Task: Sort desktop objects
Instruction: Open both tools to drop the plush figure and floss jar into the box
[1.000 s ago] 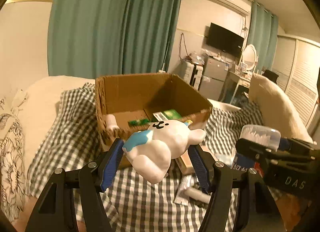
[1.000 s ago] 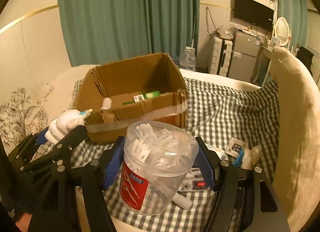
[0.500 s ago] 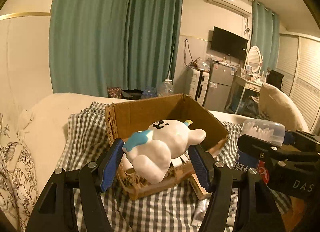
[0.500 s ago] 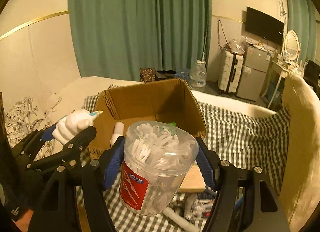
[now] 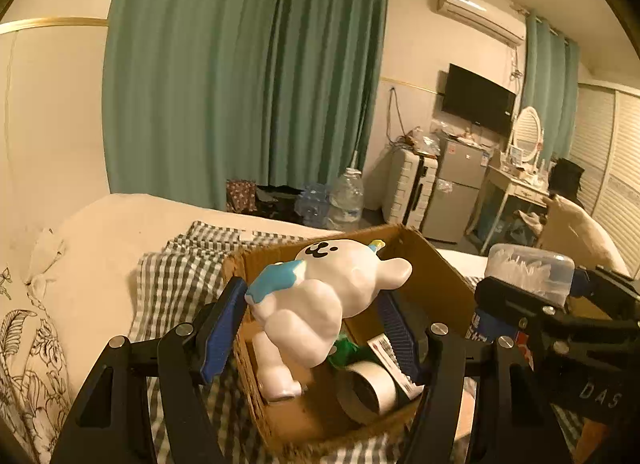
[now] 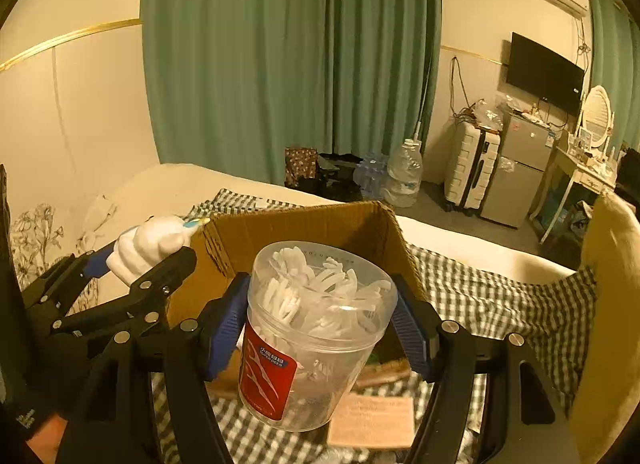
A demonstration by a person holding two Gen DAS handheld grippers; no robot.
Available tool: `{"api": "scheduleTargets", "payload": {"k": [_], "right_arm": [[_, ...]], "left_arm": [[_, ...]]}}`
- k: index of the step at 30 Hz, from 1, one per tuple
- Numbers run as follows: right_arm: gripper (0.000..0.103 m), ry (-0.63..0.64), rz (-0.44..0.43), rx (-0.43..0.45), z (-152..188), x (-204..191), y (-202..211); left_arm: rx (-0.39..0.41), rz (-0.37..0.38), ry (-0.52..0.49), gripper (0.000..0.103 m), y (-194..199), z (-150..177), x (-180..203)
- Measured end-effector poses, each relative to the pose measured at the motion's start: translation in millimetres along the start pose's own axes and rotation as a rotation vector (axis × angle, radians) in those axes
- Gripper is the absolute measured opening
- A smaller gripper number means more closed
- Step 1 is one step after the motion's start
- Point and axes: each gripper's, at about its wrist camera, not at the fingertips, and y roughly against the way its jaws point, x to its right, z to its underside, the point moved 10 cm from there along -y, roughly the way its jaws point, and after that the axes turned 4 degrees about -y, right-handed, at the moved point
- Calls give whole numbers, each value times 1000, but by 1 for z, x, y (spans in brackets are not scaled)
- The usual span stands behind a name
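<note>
My left gripper [image 5: 308,328] is shut on a white bear figurine [image 5: 332,292] with a blue patch, held over the open cardboard box [image 5: 444,284]. Inside the box lie a roll of tape [image 5: 370,390], a green packet [image 5: 344,352] and a small white bottle [image 5: 276,376]. My right gripper [image 6: 320,328] is shut on a clear tub of floss picks [image 6: 316,328] with a red label, just in front of the box [image 6: 304,232]. The figurine [image 6: 148,244] and left gripper also show at the left of the right wrist view. The tub [image 5: 528,268] shows at the right of the left wrist view.
The box stands on a checked cloth [image 6: 500,300] spread over a bed. A tan flat block [image 6: 372,420] lies on the cloth before the box. A cushion [image 6: 612,304] stands at the right. Beyond the bed are green curtains, water bottles [image 6: 404,175], a suitcase and a fridge.
Both grippers have risen and moved toward the box with their loads. The figurine now hangs over the box's inside, and the tub has come up to its near wall.
</note>
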Motion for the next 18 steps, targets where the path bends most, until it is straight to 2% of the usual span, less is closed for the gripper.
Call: {"api": "scheduleTargets", "payload": {"k": [8,18], "right_arm": [[68,-22,-13,-29,-13,-1,-52],[68,-120,-23,-137,-20,24,-133]], "left_arm": [[-49,-6,25,68,-50,-5,-18],[-178,-22,36,68,-118,1,-30]]}}
